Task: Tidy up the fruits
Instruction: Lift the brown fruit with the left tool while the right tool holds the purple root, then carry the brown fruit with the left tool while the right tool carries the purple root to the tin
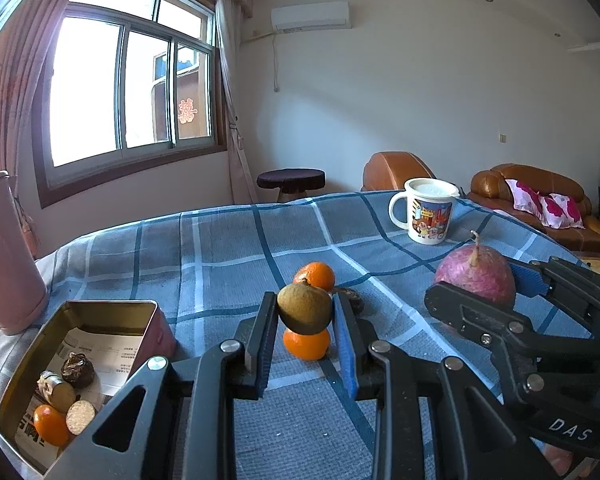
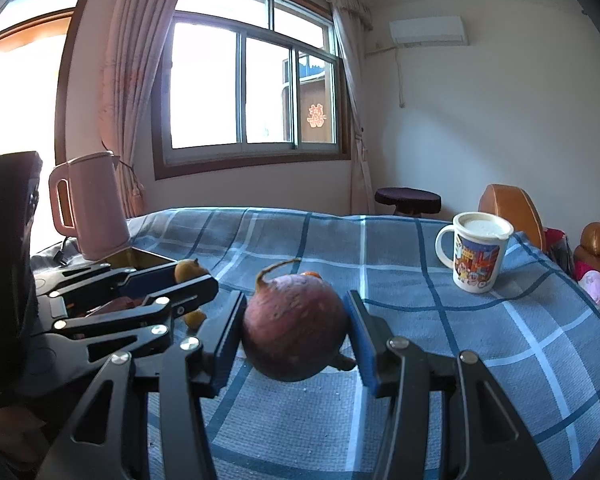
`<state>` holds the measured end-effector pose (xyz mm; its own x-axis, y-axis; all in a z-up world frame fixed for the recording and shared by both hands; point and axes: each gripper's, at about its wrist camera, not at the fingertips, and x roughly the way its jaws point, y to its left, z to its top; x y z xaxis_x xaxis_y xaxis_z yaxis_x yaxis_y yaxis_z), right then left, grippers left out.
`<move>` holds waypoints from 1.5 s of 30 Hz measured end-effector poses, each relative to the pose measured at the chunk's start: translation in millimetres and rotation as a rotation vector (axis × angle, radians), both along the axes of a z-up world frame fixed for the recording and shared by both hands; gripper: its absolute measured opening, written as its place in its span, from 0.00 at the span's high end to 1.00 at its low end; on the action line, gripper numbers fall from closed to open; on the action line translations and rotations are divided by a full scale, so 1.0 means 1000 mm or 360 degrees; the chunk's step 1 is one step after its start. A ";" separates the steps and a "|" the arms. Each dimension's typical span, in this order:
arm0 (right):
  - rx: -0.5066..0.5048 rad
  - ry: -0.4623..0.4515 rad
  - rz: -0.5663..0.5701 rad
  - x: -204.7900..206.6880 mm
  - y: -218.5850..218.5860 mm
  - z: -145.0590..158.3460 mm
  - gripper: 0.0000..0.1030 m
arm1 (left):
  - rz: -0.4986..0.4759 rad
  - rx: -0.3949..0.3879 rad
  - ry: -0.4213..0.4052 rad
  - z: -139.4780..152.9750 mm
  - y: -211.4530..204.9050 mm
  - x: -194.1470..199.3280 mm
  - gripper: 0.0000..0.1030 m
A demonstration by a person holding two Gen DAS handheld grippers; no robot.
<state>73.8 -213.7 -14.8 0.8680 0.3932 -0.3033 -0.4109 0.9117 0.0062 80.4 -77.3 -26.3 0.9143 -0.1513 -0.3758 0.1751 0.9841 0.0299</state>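
Note:
My left gripper [image 1: 305, 310] is shut on a small olive-brown fruit [image 1: 305, 309] and holds it above the checked cloth. Two small oranges lie beyond it, one below the held fruit [image 1: 306, 345] and one behind it [image 1: 318, 275]. A dark dried fruit [image 1: 350, 300] lies beside them. My right gripper [image 2: 296, 330] is shut on a round purple-red fruit with a stem [image 2: 296, 328]; it also shows in the left wrist view [image 1: 476, 278]. A gold tin box [image 1: 80, 364] at the left holds an orange and several other pieces.
A cartoon mug [image 2: 476, 254] with a white lid stands at the far right of the table. A pink kettle [image 2: 94, 208] stands at the far left, behind the tin. The blue checked cloth [image 2: 420, 320] covers the table. A sofa [image 1: 540, 200] and stool lie beyond.

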 end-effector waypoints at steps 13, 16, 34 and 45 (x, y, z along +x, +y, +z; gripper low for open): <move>0.0019 -0.0060 0.0004 -0.006 -0.002 0.003 0.49 | 0.0046 0.0005 -0.0103 0.004 0.002 -0.013 0.72; 0.0020 -0.0065 0.0004 -0.006 -0.003 0.003 0.49 | 0.0053 0.0007 -0.0113 0.004 0.002 -0.016 0.72; -0.0034 -0.0054 0.0027 -0.005 0.005 0.002 0.49 | 0.0086 0.0018 -0.0091 0.005 0.010 -0.019 0.72; -0.0071 -0.0037 0.0083 -0.002 0.021 0.002 0.49 | 0.0135 -0.0006 -0.0060 0.005 0.030 -0.019 0.72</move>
<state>71.8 -192.2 -12.3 0.8536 0.4249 -0.3014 -0.4576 0.8881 -0.0439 61.2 -47.1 -21.2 0.9372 -0.0741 -0.3407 0.0900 0.9955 0.0309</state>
